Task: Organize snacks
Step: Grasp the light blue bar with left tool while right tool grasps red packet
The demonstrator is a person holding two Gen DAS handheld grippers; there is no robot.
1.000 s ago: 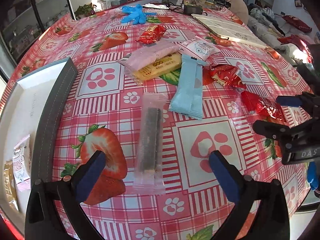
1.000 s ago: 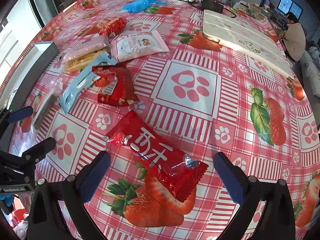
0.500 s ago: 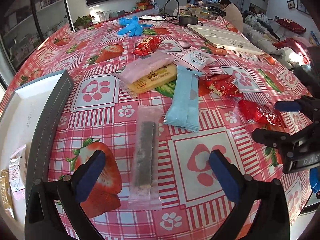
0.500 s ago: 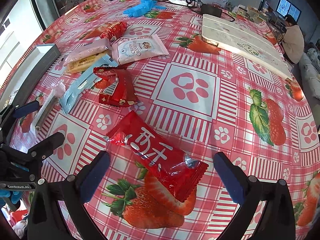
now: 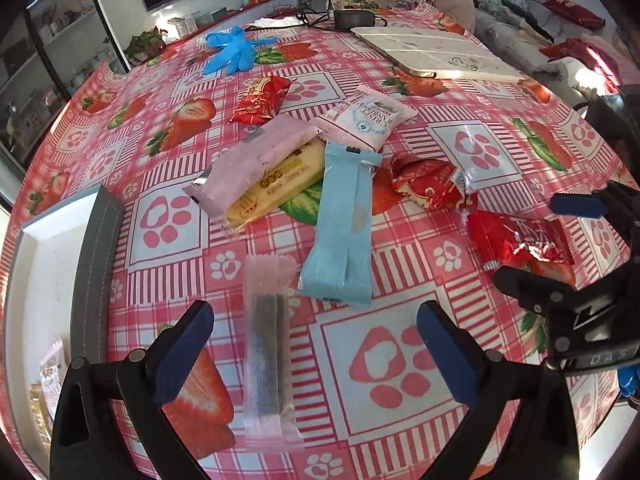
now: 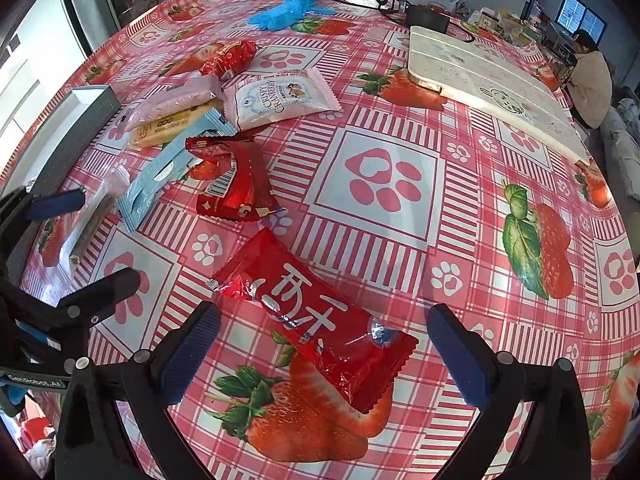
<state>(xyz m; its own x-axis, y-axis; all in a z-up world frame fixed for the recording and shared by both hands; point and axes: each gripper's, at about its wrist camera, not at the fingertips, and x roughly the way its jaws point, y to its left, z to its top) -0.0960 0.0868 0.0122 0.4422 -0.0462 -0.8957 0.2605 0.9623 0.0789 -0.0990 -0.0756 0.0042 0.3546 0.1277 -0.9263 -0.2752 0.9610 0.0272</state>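
My left gripper (image 5: 314, 344) is open just above the table, and a clear wrapper with a dark bar (image 5: 269, 356) lies between its fingers. Beyond it lie a light blue packet (image 5: 343, 224), a pink packet (image 5: 256, 164) over a yellow one (image 5: 280, 184), a white cracker packet (image 5: 366, 118) and red packets (image 5: 262, 100) (image 5: 430, 182). My right gripper (image 6: 322, 354) is open over a long red packet (image 6: 316, 318) that lies flat between its fingers. The grey-rimmed white tray (image 5: 96, 248) at the left holds a few snacks (image 5: 48, 384).
Blue gloves (image 5: 234, 50) lie at the far side. A white board (image 6: 480, 76) rests at the back right beside a black charger and cables (image 5: 352, 16). A person sits beyond the table (image 6: 588, 80). The right gripper shows at the left wrist view's right edge (image 5: 576, 264).
The left gripper has tilted and risen slightly, so the clear-wrapped bar sits lower between its fingers and more of the far table shows. The right gripper has barely moved over the long red packet.
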